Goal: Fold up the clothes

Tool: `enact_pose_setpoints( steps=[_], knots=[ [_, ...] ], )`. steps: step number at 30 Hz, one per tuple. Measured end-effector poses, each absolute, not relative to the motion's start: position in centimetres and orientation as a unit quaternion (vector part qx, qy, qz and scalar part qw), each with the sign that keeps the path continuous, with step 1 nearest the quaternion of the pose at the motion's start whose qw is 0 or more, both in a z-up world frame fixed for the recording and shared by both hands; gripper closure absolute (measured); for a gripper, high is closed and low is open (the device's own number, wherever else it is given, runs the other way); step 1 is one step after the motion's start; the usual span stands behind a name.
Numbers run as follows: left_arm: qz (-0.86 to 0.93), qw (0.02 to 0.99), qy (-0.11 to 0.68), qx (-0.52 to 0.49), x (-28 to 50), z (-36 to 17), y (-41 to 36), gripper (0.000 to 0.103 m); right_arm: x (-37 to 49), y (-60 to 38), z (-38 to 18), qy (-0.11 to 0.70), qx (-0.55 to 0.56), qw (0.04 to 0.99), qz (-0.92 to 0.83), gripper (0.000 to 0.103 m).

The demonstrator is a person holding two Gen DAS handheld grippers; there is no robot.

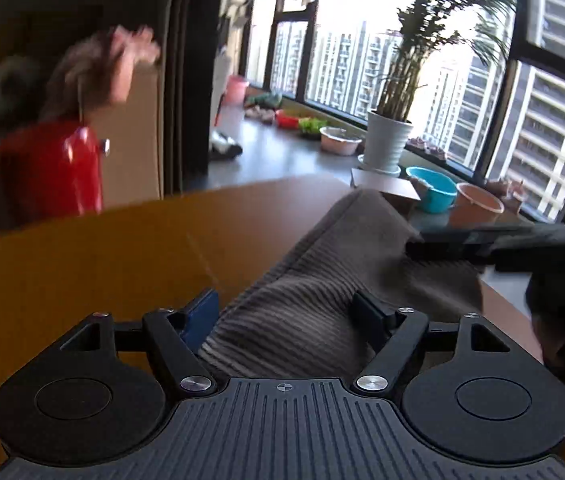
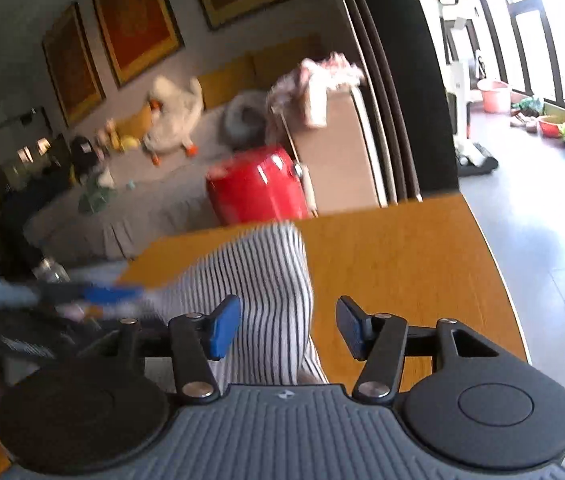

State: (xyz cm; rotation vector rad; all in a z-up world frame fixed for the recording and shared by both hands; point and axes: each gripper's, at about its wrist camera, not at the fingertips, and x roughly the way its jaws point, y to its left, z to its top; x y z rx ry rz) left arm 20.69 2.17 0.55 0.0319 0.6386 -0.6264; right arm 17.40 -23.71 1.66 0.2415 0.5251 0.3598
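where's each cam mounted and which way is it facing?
Left wrist: on the left tool, facing the windows; its fingers straddle the grey-and-white striped garment; right tool enters from the right.
Right wrist: on the right tool, facing the sofa; left tool at left.
Shared: garment, orange wooden table, red suitcase.

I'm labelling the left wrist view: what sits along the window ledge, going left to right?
Pink bucket → red bowl → pale pink basin → white plant pot → blue bowl → salmon pot.
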Motion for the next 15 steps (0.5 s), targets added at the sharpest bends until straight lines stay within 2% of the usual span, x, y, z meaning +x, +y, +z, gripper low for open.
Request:
enact_pose_setpoints(
  steps=[4,8,12,15],
  knots=[
    [-0.304,0.902,0.307,0.007,21.1,0.1,2.3,0.021,20.2,-21.0,1.0,0.296,0.076,0.937,0.171,0.049],
    [-0.289,0.903,0.318,-0.022,20.8,-0.2,3.4,0.021,23.5,-19.4,-0.3,0.325,0.066,0.929,0.165,0.03],
    [-0.268,0.914,0.304,-0.028,19.1,1.2,4.8,0.021,23.9,-18.7,0.3,0.324,0.047,0.931,0.161,0.03],
    [-0.243,0.925,0.291,-0.031,18.7,1.8,5.8,0.013,20.9,-19.7,2.0,0.299,0.052,0.942,0.146,0.029]
  ],
)
